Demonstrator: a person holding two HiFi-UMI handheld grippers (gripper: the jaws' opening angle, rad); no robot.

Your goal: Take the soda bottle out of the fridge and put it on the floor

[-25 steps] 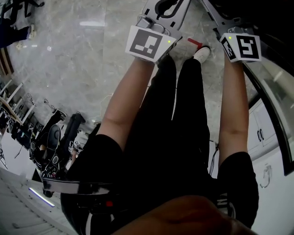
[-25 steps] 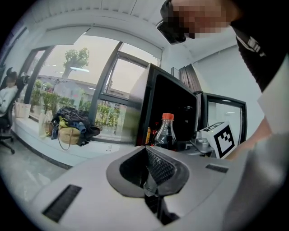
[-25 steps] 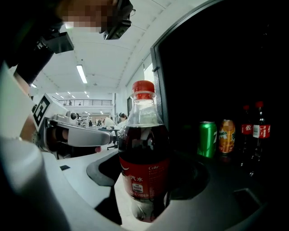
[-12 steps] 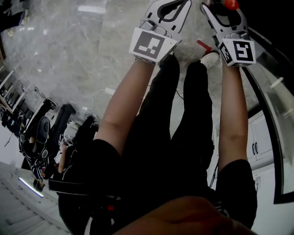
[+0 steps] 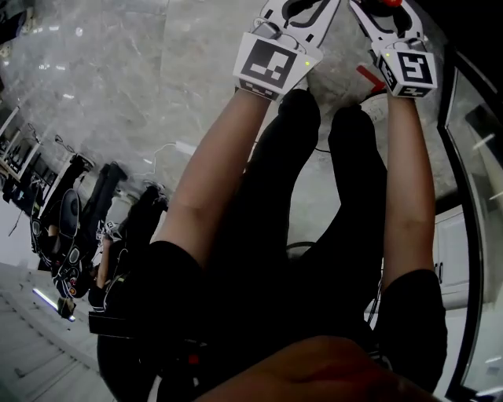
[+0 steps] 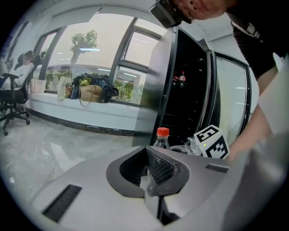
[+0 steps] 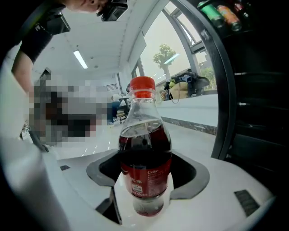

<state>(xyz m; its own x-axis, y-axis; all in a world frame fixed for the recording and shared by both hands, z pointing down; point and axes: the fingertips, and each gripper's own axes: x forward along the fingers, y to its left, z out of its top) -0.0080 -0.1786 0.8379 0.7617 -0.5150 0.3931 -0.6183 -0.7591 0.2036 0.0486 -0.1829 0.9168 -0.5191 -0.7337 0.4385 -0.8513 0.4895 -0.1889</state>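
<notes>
A soda bottle (image 7: 144, 158) with a red cap, dark cola and a red label stands upright between the jaws of my right gripper (image 7: 143, 196), which is shut on its lower body. In the head view only its red cap (image 5: 389, 3) shows, at the top edge above the right gripper (image 5: 385, 17). My left gripper (image 6: 149, 170) is shut with nothing between its jaws; just beyond it I see the bottle's cap (image 6: 162, 132) and the right gripper's marker cube (image 6: 211, 142). In the head view the left gripper (image 5: 302, 11) is held out beside the right one, over the grey marble floor (image 5: 118, 86).
The tall dark fridge (image 6: 189, 90) stands open right of the bottle, with shelves (image 7: 257, 103) and cans (image 7: 221, 13) high up. Its glass door frame (image 5: 456, 157) runs along the right. My legs (image 5: 314, 204) are below. Office chairs and gear (image 5: 71, 228) are at the left.
Both grippers have moved forward, toward the top of the head view. The bottle's red cap has come into sight at the right gripper. The head view has shifted over the floor.
</notes>
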